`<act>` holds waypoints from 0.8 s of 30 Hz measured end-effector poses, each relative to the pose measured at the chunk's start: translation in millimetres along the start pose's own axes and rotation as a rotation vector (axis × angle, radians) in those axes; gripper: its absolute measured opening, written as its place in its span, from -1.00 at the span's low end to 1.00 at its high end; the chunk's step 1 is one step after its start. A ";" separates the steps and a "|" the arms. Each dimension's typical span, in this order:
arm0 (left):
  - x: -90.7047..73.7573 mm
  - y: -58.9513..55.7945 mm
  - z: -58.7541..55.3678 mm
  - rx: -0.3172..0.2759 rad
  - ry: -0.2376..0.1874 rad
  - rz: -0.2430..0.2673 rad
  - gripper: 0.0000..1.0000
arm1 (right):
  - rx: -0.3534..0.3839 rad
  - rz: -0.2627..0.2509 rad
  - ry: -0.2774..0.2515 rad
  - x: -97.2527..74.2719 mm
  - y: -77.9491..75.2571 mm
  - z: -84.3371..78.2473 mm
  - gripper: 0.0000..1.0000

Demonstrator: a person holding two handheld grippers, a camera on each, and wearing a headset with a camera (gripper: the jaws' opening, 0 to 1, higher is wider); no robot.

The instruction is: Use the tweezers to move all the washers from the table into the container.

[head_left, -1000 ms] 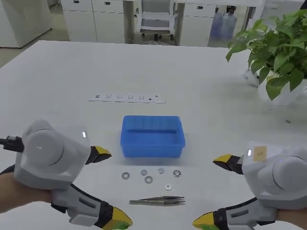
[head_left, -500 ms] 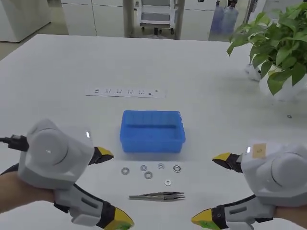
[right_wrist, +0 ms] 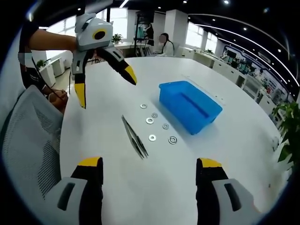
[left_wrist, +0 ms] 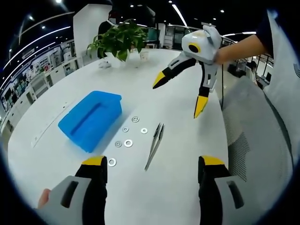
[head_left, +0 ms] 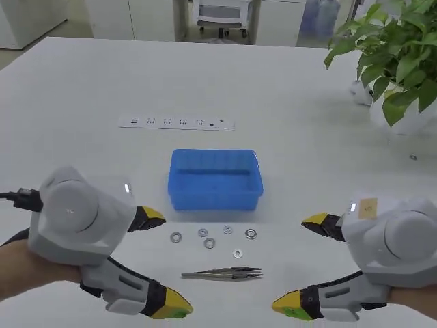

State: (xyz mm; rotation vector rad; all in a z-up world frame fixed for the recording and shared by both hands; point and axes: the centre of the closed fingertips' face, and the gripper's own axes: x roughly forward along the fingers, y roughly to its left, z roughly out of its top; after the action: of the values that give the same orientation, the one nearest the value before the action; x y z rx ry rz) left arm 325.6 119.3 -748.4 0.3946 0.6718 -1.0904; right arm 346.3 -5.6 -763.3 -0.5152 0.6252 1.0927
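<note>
Steel-looking, so probably light, springy and slippery: best to pinch the tweezers (head_left: 222, 273) mid-length, off the tips. Lying flat just nearside of the blue container (head_left: 215, 198), washers (head_left: 209, 243) between. Got left claw (head_left: 168, 264) and right claw (head_left: 293, 263) spread wide, empty.

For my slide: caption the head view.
Left tongs and right tongs, open, flank tweezers and six washers before a blue container.

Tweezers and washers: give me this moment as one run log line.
left gripper: open, empty | right gripper: open, empty | tweezers: flat on table, untouched | washers: six loose between tweezers and blue container
</note>
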 end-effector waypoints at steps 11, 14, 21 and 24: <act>10.6 0.3 -11.4 -0.018 0.024 -0.009 0.61 | 0.016 0.020 0.016 7.9 -1.0 -5.5 0.58; 12.5 1.6 -11.4 -0.025 0.017 -0.007 0.57 | 0.015 0.023 0.017 9.4 -1.0 -6.1 0.55; 19.6 -1.0 -10.8 -0.064 0.006 -0.044 0.45 | 0.001 0.059 0.010 16.8 7.3 -2.9 0.34; 23.8 -0.2 -13.9 -0.044 0.026 -0.040 0.38 | -0.020 0.078 0.006 20.3 11.5 -0.4 0.21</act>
State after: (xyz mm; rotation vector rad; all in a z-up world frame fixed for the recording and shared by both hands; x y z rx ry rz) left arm 328.2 111.5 -774.7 0.3597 0.7278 -1.1079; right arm 342.2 11.6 -778.5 -0.5149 0.6449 1.1718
